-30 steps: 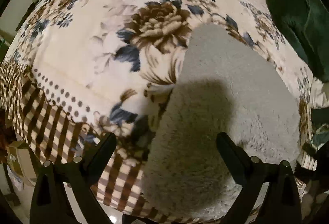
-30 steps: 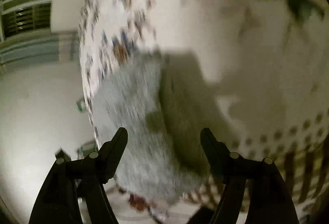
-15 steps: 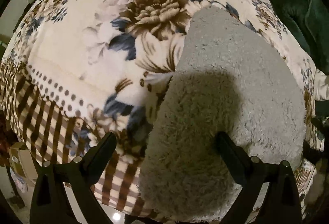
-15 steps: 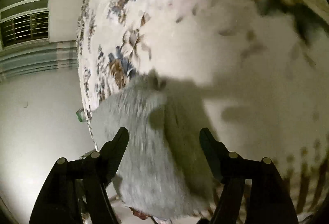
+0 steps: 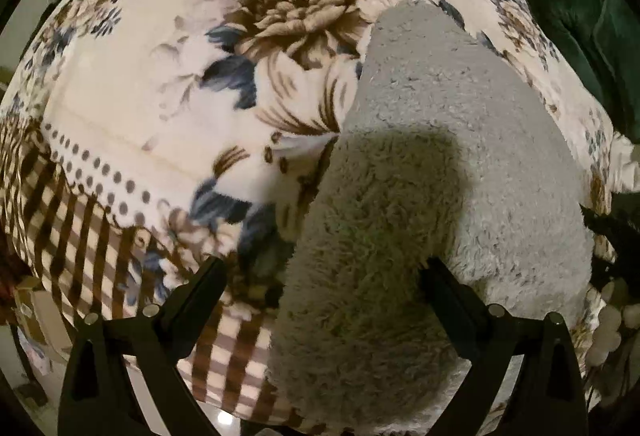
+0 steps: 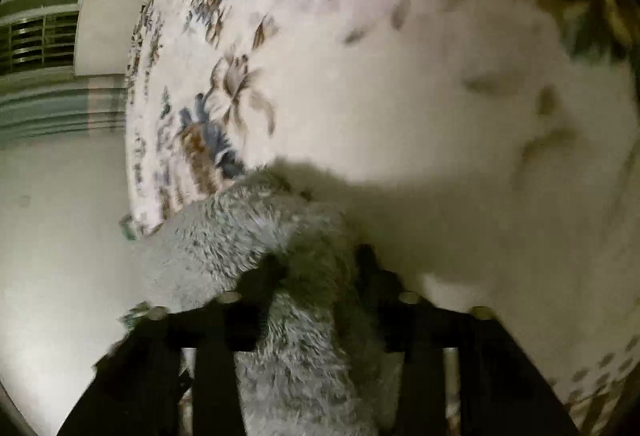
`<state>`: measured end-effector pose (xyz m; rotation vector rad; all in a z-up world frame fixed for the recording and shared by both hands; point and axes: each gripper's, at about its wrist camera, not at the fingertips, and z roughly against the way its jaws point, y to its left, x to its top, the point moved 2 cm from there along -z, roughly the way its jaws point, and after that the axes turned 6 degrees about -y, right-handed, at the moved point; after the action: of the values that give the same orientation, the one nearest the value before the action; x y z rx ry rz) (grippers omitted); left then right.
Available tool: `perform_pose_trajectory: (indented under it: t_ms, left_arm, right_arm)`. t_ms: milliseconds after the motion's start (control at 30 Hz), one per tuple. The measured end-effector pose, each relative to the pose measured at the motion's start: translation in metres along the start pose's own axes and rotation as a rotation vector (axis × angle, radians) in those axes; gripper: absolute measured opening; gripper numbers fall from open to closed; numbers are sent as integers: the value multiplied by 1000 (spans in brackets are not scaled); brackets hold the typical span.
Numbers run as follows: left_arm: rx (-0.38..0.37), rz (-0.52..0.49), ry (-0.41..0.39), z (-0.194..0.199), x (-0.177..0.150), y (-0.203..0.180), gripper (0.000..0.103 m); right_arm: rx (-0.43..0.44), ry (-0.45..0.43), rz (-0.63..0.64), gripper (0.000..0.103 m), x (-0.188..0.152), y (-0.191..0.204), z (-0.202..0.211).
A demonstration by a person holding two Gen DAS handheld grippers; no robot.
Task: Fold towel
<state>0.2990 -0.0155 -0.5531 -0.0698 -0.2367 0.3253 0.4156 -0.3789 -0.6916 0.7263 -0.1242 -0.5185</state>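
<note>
A fluffy grey towel (image 5: 460, 156) lies flat on a floral blanket (image 5: 168, 108), stretching from the near edge toward the far right. My left gripper (image 5: 324, 272) hovers open over the towel's near left edge, its right finger above the pile and its left finger over the blanket. In the right wrist view, my right gripper (image 6: 320, 260) is shut on a bunched fold of the grey towel (image 6: 248, 232), which rises between the fingers and fills the gap. The rest of the towel is hidden there.
The floral blanket (image 6: 440, 96) covers a bed, with a brown checked border (image 5: 76, 228) hanging over the near edge. A dark green cushion (image 5: 576, 8) sits at the far right. A white wall and a window grille (image 6: 36, 44) lie beyond the bed.
My right gripper went from open above the towel to shut on a bunch of it. The left gripper drifted slightly forward over the towel and stayed open.
</note>
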Motion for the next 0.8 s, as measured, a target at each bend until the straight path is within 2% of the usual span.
perform_pose_trajectory:
  t_ms: [33, 100, 167, 300, 400, 533, 633, 667, 700, 733, 767, 800]
  left_arm:
    - [-20, 19, -10, 5, 1, 2, 99]
    - [-69, 54, -30, 14, 5, 5, 99]
    - [-135, 90, -39, 16, 9, 7, 99]
    - [-214, 126, -13, -8, 22, 5, 99]
    - [-294, 134, 31, -37, 29, 6, 99]
    - [-382, 128, 54, -54, 32, 8, 99]
    - [-436, 121, 59, -54, 32, 10, 99]
    - [-453, 119, 50, -52, 32, 10, 96]
    - [-469, 119, 39, -50, 31, 11, 73]
    - [-494, 124, 25, -44, 30, 11, 59]
    - [-498, 122, 15, -40, 29, 11, 52]
    - [-504, 116, 6, -34, 29, 11, 46]
  right_arm:
    - [17, 6, 8, 69, -2, 1, 6]
    - [51, 8, 47, 93, -9, 5, 16]
    - [88, 52, 81, 99, -20, 7, 19]
    - [81, 211, 122, 99, -51, -6, -9]
    - [118, 270, 83, 103, -62, -20, -31]
    - [204, 277, 70, 103, -63, -18, -48]
    - [208, 273, 70, 103, -64, -13, -55]
    - [209, 265, 77, 102, -65, -10, -55]
    - [209, 257, 84, 91, -66, -7, -55]
    - [215, 253, 102, 80, -69, -2, -54]
    - [210, 253, 109, 61, -70, 0, -53]
    - [204, 245, 110, 58, -72, 2, -50]
